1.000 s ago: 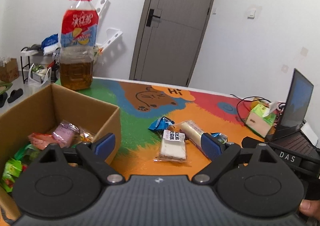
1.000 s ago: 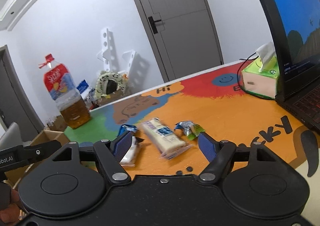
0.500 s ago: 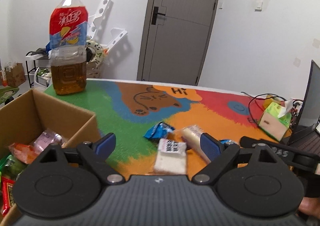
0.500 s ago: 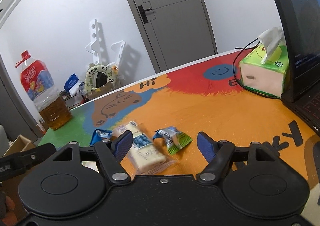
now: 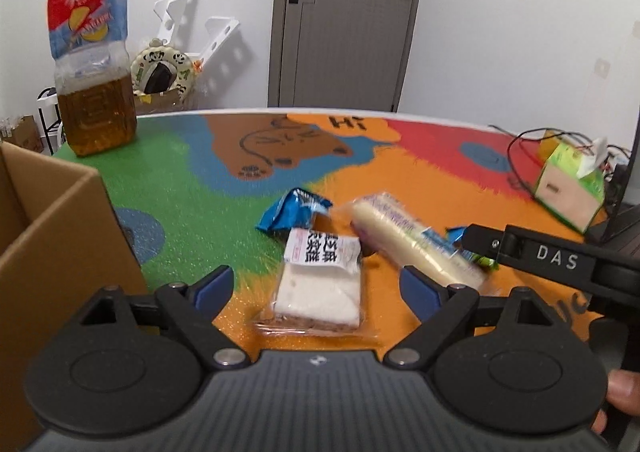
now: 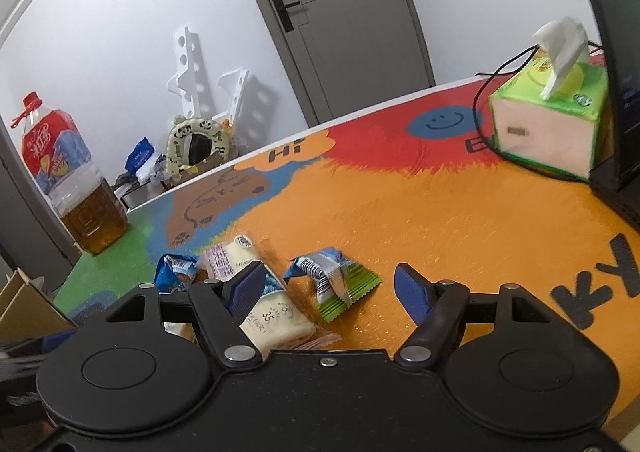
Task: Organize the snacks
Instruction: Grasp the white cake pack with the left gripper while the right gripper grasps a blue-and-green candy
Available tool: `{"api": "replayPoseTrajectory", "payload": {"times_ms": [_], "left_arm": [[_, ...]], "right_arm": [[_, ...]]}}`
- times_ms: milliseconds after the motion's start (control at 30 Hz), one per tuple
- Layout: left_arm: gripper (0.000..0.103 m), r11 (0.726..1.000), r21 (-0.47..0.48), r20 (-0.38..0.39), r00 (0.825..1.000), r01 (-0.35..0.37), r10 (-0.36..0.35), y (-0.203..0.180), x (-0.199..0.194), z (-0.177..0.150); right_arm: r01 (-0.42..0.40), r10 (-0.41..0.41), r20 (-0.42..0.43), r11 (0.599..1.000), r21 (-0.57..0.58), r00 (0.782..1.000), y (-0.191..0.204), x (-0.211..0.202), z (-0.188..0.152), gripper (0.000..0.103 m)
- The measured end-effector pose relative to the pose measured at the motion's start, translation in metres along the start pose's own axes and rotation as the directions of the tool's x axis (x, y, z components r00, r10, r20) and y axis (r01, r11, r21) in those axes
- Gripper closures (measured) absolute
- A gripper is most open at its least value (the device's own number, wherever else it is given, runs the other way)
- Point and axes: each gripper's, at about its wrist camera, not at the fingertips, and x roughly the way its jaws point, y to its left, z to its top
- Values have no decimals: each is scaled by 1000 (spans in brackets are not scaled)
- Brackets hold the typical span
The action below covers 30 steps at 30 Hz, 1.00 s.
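Several snack packs lie on the colourful mat. My left gripper (image 5: 316, 286) is open, with its blue pads on either side of a white sandwich-cake pack (image 5: 320, 284) and not touching it. Beyond it lie a blue packet (image 5: 292, 211) and a long cream roll pack (image 5: 408, 240). My right gripper (image 6: 328, 288) is also open, straddling a green-and-blue packet (image 6: 336, 284). Its left finger (image 6: 248, 284) overlaps the roll pack (image 6: 260, 316). The cardboard box (image 5: 60, 232) stands at the left, its inside hidden.
A large bottle of amber liquid (image 5: 92, 63) stands at the far left of the mat. On the right are a green tissue box (image 6: 548, 123), black cables and a laptop (image 6: 612, 51). The right gripper's black body (image 5: 540, 260) reaches in beside the roll pack.
Both grippers have come forward and lower toward the loose snacks, which now look larger. The box has slid to the left edge of the left wrist view, and its contents have gone out of sight.
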Motion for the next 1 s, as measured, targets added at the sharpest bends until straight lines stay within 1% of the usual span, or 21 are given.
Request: {"api": "replayPoseTrajectory", "payload": {"times_ms": [67,100,133,167,200,233,267,333,367,400,433,533,733,1000], "left_arm": [[13,1000,-7,-7,1000,-8,8,1,6,-2],[14,1000,-12,-5,1000,-13,13,2,9,-3],[17,1000,-19,-10,1000,-17,17,2,13,-5],[20,1000,-22,-23,1000,-19,18,2,17,-6],[24,999,-27,-42,999,-19,18,3,20,-7],[30,1000,-18,-26,999,-26,26,3,19,-8],[32,999,-9,-23,999,-32,31,2,19,-9],[42,999,-2,-15,999,-35,35,3,17,-11],[44,999,-7,-14,999,-33,33,4,15,-11],[50,1000,-10,-13,1000,-25,25,5,14,-12],[52,1000,-11,-11,1000,-14,14,5,12,-12],[55,1000,-7,-11,1000,13,-13,6,4,-17],[56,998,-49,-13,999,49,-49,13,-13,-26],[56,990,-104,31,995,94,-92,21,-50,-37]], "right_arm": [[-1,1,-10,1000,-8,1000,1,4,-1,37],[1,-1,-20,1000,-12,1000,2,6,-2,44],[1,-1,-34,1000,-15,999,3,8,-3,48],[0,0,-28,1000,-13,1000,2,7,-5,54],[8,-9,-32,1000,-15,999,3,7,-5,72],[24,-25,-39,1000,-18,999,2,7,-5,85],[38,-39,-41,999,-24,998,2,7,-5,85],[30,-31,-39,999,-26,999,1,4,-7,89],[25,-26,-42,999,-24,999,2,3,-8,89],[21,-22,-40,1000,-20,999,2,2,-9,91],[22,-22,-35,1000,-19,999,3,-1,-10,92],[12,-12,-22,1000,-10,1000,4,-9,-15,94],[15,-15,5,1000,12,1000,5,-33,-28,95],[16,-17,43,1000,17,999,13,-65,-39,95]]}}
